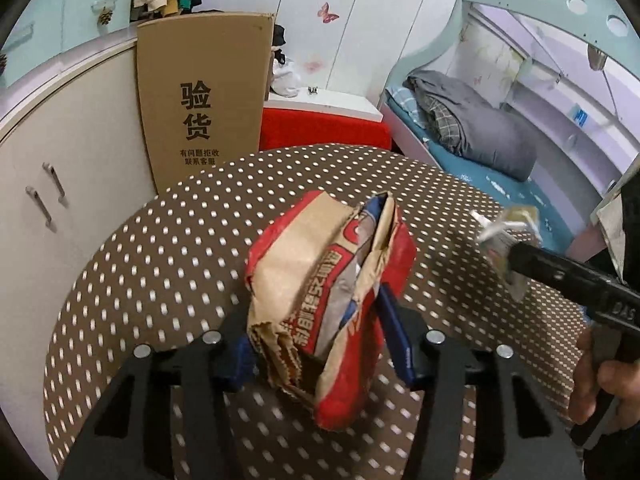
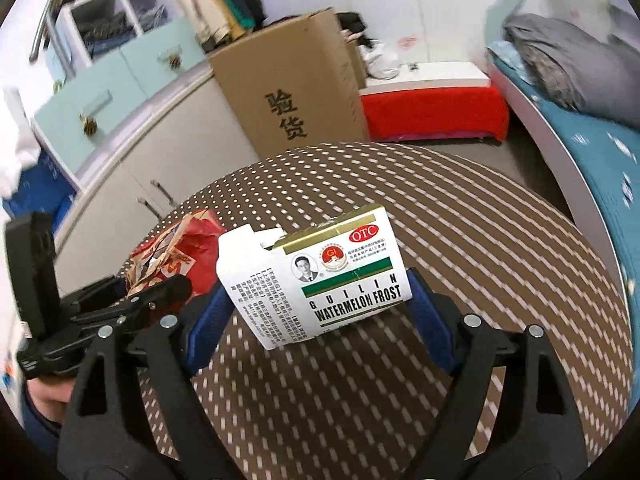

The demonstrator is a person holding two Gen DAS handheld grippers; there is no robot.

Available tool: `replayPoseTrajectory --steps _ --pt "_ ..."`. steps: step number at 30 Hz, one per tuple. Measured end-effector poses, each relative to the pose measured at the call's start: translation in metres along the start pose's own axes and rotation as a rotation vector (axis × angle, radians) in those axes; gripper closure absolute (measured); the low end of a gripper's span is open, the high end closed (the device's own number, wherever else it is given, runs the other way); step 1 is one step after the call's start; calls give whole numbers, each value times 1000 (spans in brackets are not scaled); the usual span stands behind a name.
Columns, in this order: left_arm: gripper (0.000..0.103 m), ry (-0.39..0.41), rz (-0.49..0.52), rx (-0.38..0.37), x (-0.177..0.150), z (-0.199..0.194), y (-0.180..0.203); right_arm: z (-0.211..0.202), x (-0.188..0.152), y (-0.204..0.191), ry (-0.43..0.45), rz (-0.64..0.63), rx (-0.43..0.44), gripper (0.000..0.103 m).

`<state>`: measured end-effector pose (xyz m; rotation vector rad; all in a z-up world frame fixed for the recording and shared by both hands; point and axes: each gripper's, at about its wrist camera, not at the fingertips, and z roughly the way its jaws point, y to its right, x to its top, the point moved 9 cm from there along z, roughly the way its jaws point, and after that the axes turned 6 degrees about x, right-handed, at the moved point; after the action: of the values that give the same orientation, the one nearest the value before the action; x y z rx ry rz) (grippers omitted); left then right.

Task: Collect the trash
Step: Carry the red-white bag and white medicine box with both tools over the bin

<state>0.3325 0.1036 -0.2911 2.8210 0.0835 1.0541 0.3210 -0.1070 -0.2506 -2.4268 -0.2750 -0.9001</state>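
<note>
Crumpled paper bag [image 1: 328,304] sits clamped in left tool [image 1: 320,344]; right tool [image 2: 316,300] pinches medicine box [image 2: 316,268].

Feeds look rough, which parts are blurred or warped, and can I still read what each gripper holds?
Left wrist view: the crumpled red-and-brown paper bag in the left gripper is sharp; the right gripper and its load are motion-smeared. Right wrist view: the white-and-gold medicine box in the right gripper reads clearly, the brown polka-dot tablecloth streaks, and the edges bend.
</note>
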Motion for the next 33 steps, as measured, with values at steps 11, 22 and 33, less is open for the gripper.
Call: replayPoseTrajectory --steps 11,22,33 --pt "50 59 23 -78 -38 -79 87 -125 -22 30 163 77 -26 22" --pt "49 120 105 -163 -44 -129 196 -225 -34 75 308 139 -76 22" --pt "49 116 220 -293 -55 -142 323 -318 -73 181 415 310 -235 22"
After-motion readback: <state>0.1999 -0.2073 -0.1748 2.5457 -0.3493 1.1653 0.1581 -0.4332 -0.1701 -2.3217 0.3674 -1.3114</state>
